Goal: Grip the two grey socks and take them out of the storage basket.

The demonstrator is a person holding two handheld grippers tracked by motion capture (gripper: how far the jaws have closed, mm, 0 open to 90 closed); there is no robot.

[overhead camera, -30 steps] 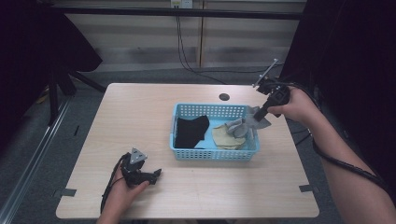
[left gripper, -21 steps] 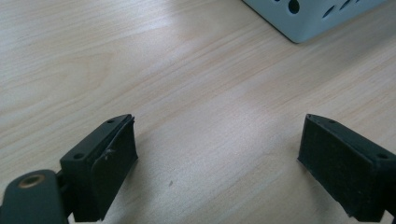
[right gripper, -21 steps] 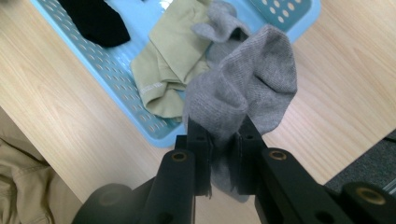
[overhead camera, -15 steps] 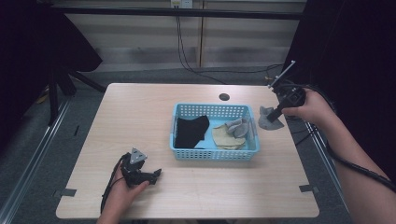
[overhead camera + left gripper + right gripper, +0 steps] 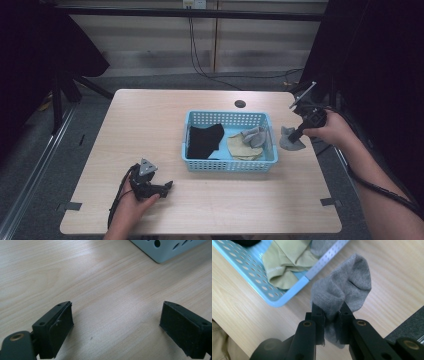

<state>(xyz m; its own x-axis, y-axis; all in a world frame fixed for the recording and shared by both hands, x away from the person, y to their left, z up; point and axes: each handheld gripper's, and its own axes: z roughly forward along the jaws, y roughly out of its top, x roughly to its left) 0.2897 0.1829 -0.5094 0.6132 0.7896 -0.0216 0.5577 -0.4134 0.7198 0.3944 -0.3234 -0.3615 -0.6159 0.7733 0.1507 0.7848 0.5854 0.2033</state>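
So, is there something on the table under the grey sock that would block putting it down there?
Nothing visible does. The right tongs are shut on the grey sock just outside the basket, and the table beneath it is bare wood.

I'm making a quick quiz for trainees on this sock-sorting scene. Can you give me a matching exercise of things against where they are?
Things:
1. grey sock
2. black cloth
3. left gripper
4. olive sock

Places:
A. left part of the basket
B. resting on the table, jaws open
C. clamped in the right gripper
D. middle of the basket

Pairs: 1-C, 2-A, 3-B, 4-D
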